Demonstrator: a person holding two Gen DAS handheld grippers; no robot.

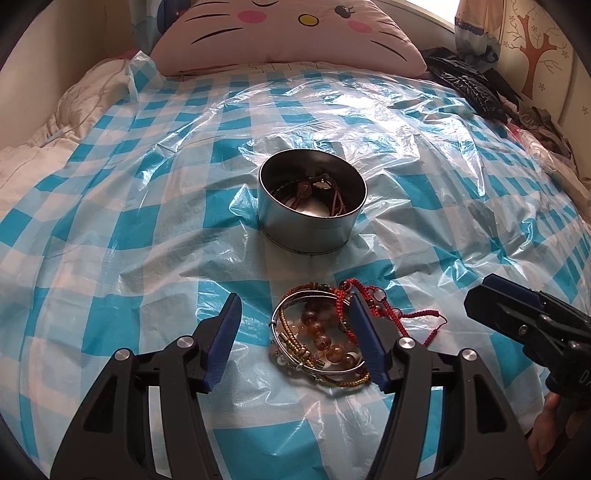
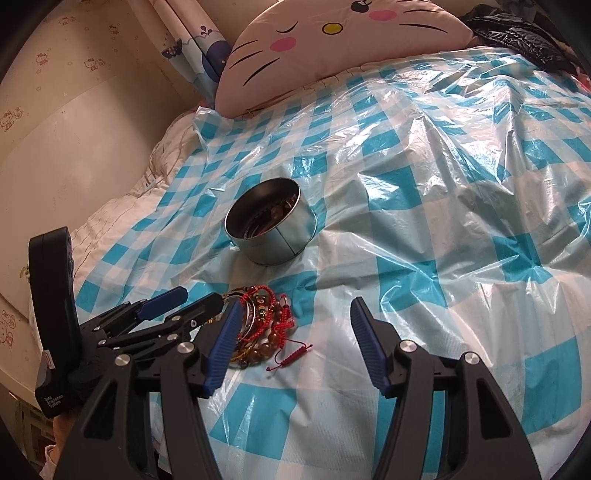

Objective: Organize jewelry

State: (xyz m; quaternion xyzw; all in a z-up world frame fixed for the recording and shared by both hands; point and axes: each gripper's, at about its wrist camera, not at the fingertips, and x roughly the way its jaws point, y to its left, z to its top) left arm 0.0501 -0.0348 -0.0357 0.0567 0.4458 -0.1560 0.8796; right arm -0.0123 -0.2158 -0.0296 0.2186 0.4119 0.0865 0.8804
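I see one tin (image 1: 312, 210), one bracelet pile (image 1: 317, 332) on the bed, both my grippers (image 1: 295, 314) (image 2: 291, 317) spread, empty.

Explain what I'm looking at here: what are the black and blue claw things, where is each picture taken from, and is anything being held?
No robot here: a person holds a hand tool in each hand, each with two blue-padded fingers and a wide-angle camera that looks forward along them. One picture comes from the left gripper, the other from the right gripper; each tool also shows at the edge of the other's picture.

They hover over a bed covered by a blue-and-white checked plastic sheet, with a cat-face pillow at the far end. On the sheet stands an open round metal tin that already has some jewelry in it. Nearer lies a pile of bracelets: metal bangles, amber beads, red cord.

Both grippers are open and hold nothing. The pile lies partly between the left one's fingers, ungripped.
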